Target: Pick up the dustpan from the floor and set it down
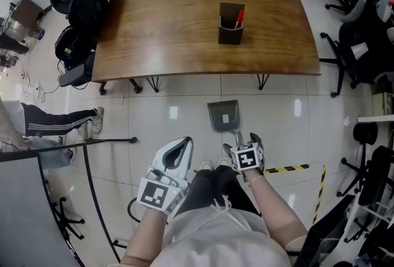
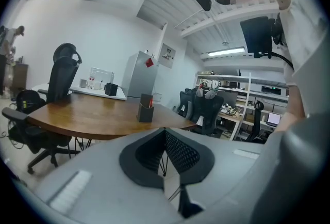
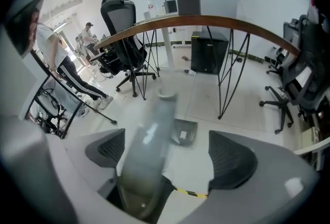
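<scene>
Straddling the handle of the grey dustpan (image 1: 223,117) on the floor, our right gripper (image 1: 242,144) gapes wide without pinching it; our left gripper (image 1: 178,152) sits closed, empty.

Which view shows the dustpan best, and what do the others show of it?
The head view: the whole dustpan lies sharp on the floor, seen from above. The right gripper view shows its handle as a blur between the right gripper's open jaws, the pan small behind. The left gripper view shows none of it.
</scene>
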Available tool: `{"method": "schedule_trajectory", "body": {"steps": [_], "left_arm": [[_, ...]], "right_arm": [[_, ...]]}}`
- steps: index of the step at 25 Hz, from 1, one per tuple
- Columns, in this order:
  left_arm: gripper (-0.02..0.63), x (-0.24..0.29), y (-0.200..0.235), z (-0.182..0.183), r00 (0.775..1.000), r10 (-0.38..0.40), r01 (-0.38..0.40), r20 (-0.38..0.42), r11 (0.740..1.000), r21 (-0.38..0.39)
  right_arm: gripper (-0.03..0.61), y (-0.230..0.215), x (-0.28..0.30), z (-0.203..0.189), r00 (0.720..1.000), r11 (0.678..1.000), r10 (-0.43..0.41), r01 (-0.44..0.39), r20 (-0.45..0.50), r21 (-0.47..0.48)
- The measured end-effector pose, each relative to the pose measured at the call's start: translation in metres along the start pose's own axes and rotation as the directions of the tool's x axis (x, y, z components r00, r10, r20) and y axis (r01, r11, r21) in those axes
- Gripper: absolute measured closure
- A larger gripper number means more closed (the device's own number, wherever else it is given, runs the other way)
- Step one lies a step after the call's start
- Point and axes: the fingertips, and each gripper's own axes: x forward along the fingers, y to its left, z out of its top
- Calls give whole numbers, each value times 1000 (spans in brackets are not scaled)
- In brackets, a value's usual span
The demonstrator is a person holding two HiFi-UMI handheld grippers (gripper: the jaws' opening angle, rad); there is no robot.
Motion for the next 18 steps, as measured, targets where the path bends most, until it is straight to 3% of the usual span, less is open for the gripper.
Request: {"method": "schedule_trajectory", "body": {"steps": [2, 9, 11, 13, 14, 16, 18], "left_arm": [[600, -4, -2, 5, 1000, -3, 3, 5, 1000, 0], [600, -26, -17, 28, 998, -44, 43, 47, 999, 13], [600, -37, -24, 37, 996, -64, 62, 66, 998, 25], [600, -51, -31, 47, 992, -86, 83, 87, 996, 39], [600, -59, -36, 52, 990, -98, 94, 98, 994, 49], [600, -75, -48, 60, 986, -116, 107, 119, 991, 78], [600, -92, -61, 68, 983, -117, 103, 142, 990, 101]], "right_arm": [[25, -9, -11, 2, 999, 999, -31, 31, 16, -11], [26, -2, -87, 22, 989, 999, -40, 44, 143, -20], [139, 5, -125, 34, 971, 994, -84, 96, 224, -43], [372, 11, -173, 50, 930, 981, -158, 187, 332, -57], [402, 15, -198, 57, 902, 971, -189, 230, 388, -59], [540, 25, -244, 68, 840, 954, -228, 295, 492, -61], [572, 42, -284, 72, 794, 946, -221, 316, 567, -73]]}}
